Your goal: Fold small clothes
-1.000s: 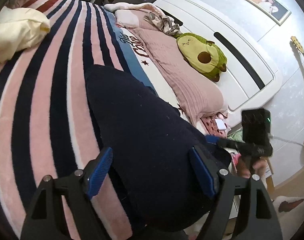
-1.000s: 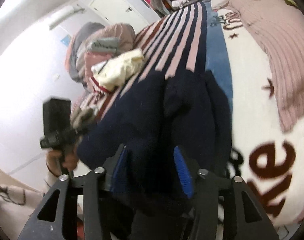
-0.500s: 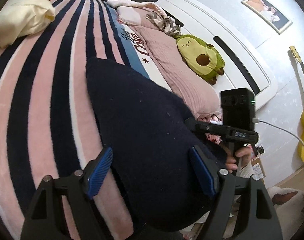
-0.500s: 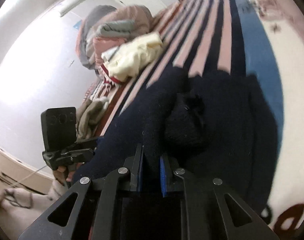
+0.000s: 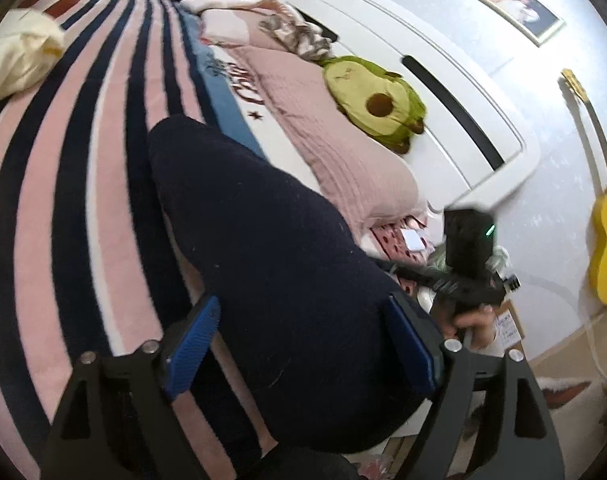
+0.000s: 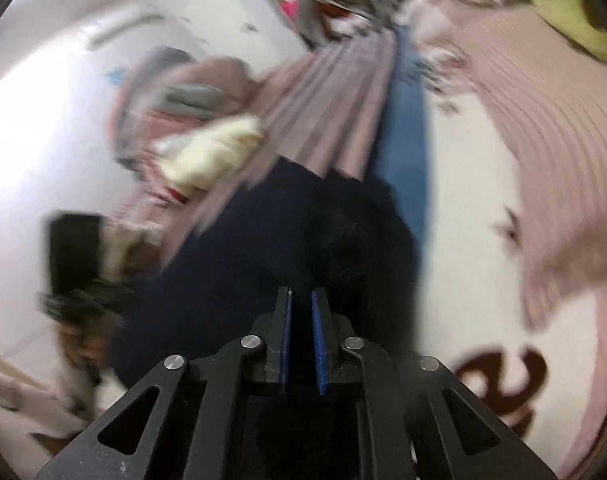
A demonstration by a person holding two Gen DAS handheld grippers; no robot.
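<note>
**Navy garment pinched at one edge, other gripper waiting wide**

The dark navy garment (image 5: 271, 256) lies spread on the striped blanket (image 5: 75, 168) of the bed, its near end at the bed's edge, closest to both grippers. Beyond it, toward the headboard, sit a pink pillow (image 5: 343, 152) and the avocado plush (image 5: 375, 104); a cream garment (image 5: 19, 56) lies bunched on the far side of the blanket from the plush.

The right gripper (image 6: 302, 332) has its blue fingers (image 6: 318, 344) drawn almost together with a fold of the navy cloth pinched between them. That grip looks meant to give a firm hold on the near edge so it can be lifted and carried over. The right wrist view is smeared with motion, so finer detail of the fold is hard to read.

The left gripper (image 5: 303, 356) hangs over the garment's near end with its fingers (image 5: 191, 344) spread wide on either side of the cloth, holding nothing. I judge it is placed there to take a matching edge, so both sides travel evenly when the fold is made. In the left wrist view the right gripper shows beside the bed's edge, below the pillow.
</note>
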